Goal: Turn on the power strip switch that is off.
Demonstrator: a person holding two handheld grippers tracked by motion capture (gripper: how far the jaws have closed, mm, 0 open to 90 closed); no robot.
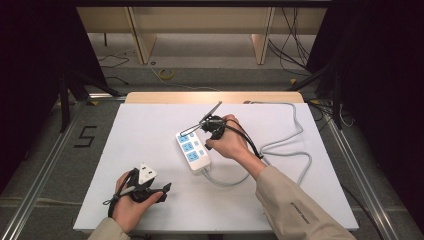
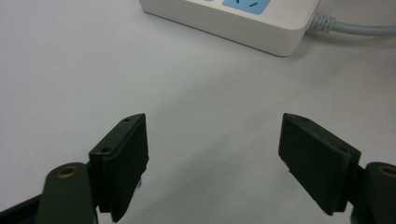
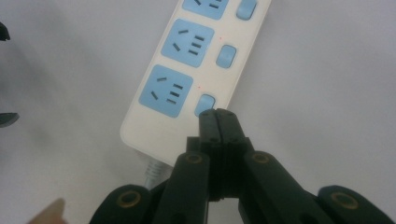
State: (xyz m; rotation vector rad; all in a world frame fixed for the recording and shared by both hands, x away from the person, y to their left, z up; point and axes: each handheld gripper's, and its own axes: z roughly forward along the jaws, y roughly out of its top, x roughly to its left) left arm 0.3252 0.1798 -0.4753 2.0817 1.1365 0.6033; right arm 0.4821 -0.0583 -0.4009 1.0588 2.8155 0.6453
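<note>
white power strip (image 1: 193, 151) lies near the middle of the white table (image 1: 150, 125), three blue sockets (image 3: 166, 90) in a row, each with a small blue switch beside it. its grey cable (image 1: 295, 145) leaves the end nearer the person and loops off to the right across the table, then to the far edge

right gripper (image 3: 218, 115): jaws pressed together, nothing between them. in the right gripper view the closed tips sit right at the edge of the switch (image 3: 205, 103) beside the nearest socket; touching or just above, cannot tell. in the high view the right hand (image 1: 232, 142) holds this gripper over the right side of the strip

left gripper (image 2: 212, 154): jaws spread wide, nothing between them, bare table under the gap. in the left gripper view the strip's cable end lies ahead of the jaws, well apart. in the high view the left hand (image 1: 131, 205) rests near the front left of the table, apart from the strip
</note>
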